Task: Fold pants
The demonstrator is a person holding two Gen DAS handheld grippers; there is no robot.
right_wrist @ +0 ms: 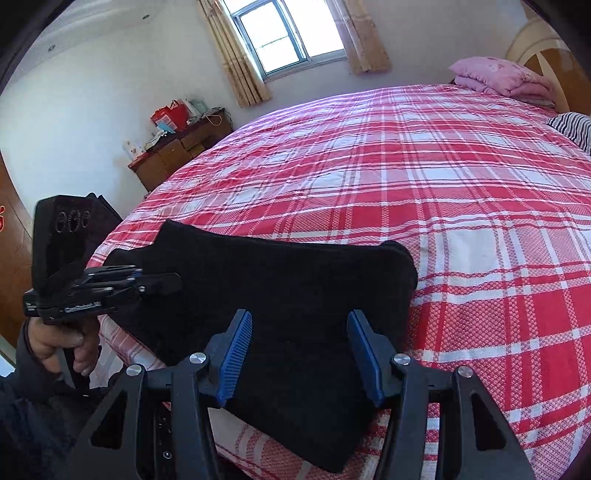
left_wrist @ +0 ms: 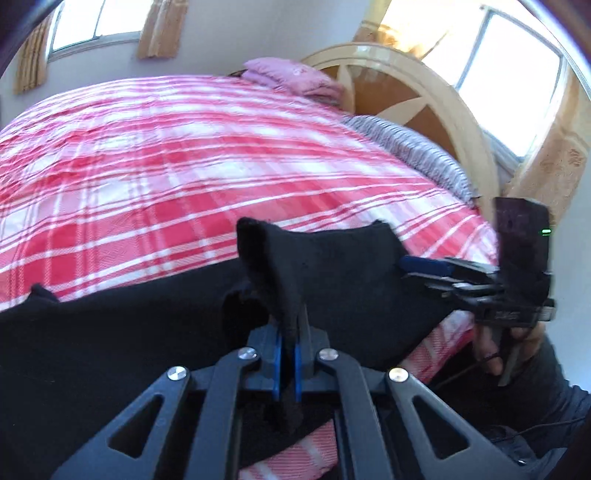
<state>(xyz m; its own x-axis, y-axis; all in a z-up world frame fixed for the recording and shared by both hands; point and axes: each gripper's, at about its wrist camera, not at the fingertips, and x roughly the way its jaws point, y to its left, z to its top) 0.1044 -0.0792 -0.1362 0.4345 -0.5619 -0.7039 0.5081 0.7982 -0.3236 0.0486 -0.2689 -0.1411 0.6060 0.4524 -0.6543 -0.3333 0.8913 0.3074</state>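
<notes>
Black pants (right_wrist: 288, 280) lie folded along the near edge of the red plaid bed (right_wrist: 406, 184). My left gripper (left_wrist: 288, 332) is shut on a bunched fold of the pants (left_wrist: 147, 332), and the pinched cloth stands up in a peak above the blue pads. In the right wrist view the left gripper (right_wrist: 173, 280) sits at the pants' left end, held by a hand. My right gripper (right_wrist: 299, 350) is open, its blue pads (right_wrist: 236, 350) spread wide just over the pants' right part, gripping nothing. In the left wrist view the right gripper (left_wrist: 410, 269) reaches the pants' right edge.
A folded pink quilt (right_wrist: 502, 77) and a striped pillow (right_wrist: 572, 125) lie at the head of the bed by the wooden headboard (left_wrist: 424, 96). A brown dresser (right_wrist: 177, 147) with bags stands beyond the bed's far left corner, under a window (right_wrist: 284, 33).
</notes>
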